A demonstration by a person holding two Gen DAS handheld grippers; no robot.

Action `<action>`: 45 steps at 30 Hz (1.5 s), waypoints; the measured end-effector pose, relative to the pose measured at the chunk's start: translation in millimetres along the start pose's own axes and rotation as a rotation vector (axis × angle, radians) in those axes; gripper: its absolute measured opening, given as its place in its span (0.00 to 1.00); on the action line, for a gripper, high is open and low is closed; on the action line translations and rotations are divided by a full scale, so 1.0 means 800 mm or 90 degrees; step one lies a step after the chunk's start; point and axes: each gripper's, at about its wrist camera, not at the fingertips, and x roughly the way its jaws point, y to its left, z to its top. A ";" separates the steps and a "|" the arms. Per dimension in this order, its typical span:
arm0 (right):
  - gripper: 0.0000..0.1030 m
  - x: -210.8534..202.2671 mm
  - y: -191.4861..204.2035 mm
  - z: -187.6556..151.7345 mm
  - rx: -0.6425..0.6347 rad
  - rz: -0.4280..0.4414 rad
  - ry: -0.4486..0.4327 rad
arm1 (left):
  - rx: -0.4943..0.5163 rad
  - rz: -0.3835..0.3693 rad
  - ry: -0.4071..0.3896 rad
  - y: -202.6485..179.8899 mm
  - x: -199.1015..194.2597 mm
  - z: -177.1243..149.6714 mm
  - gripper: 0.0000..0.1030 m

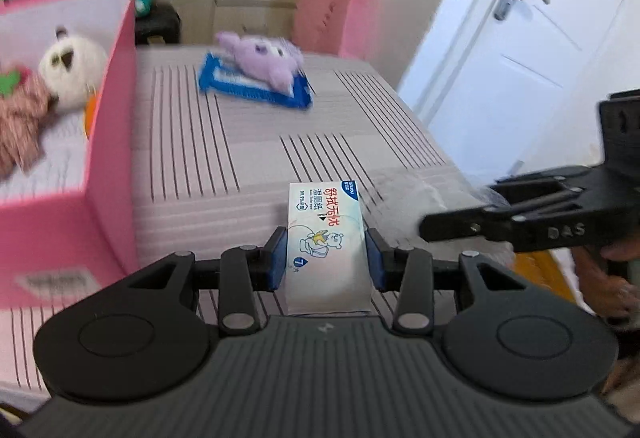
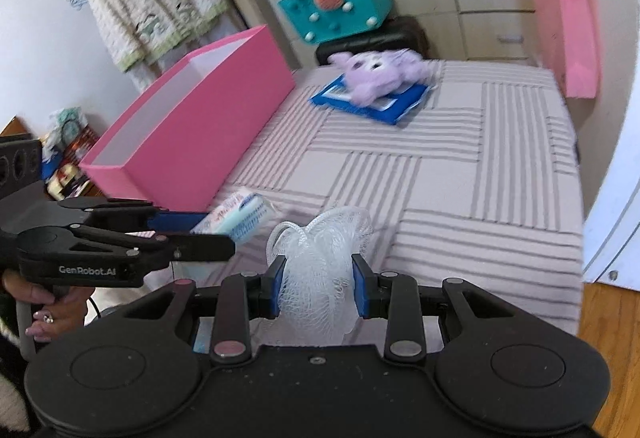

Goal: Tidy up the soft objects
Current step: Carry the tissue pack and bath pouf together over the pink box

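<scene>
My left gripper (image 1: 326, 258) is shut on a white pack of wet wipes (image 1: 325, 234) with a cartoon bear and red print, held above the striped bed. That pack (image 2: 236, 217) and the left gripper (image 2: 200, 234) also show at the left of the right wrist view. My right gripper (image 2: 318, 284) is shut on a white mesh bath sponge (image 2: 320, 258); this gripper (image 1: 460, 226) enters the left wrist view from the right. A pink box (image 1: 108, 141) stands at the left and holds a white plush and a striped cloth toy. A purple plush (image 1: 264, 57) lies on a blue packet (image 1: 256, 85) farther back.
The bed's striped cover (image 2: 460, 165) spreads ahead. A pink paper bag (image 2: 568, 33) hangs at the right. A teal bag (image 2: 336, 1) sits on a black stool behind the bed. A white door (image 1: 520, 49) is to the right, a knitted cardigan (image 2: 148, 1) hangs at the left.
</scene>
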 end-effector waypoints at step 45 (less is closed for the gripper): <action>0.37 0.020 0.226 0.149 -0.188 0.107 -0.026 | 0.058 0.036 -0.065 0.122 -0.200 0.043 0.38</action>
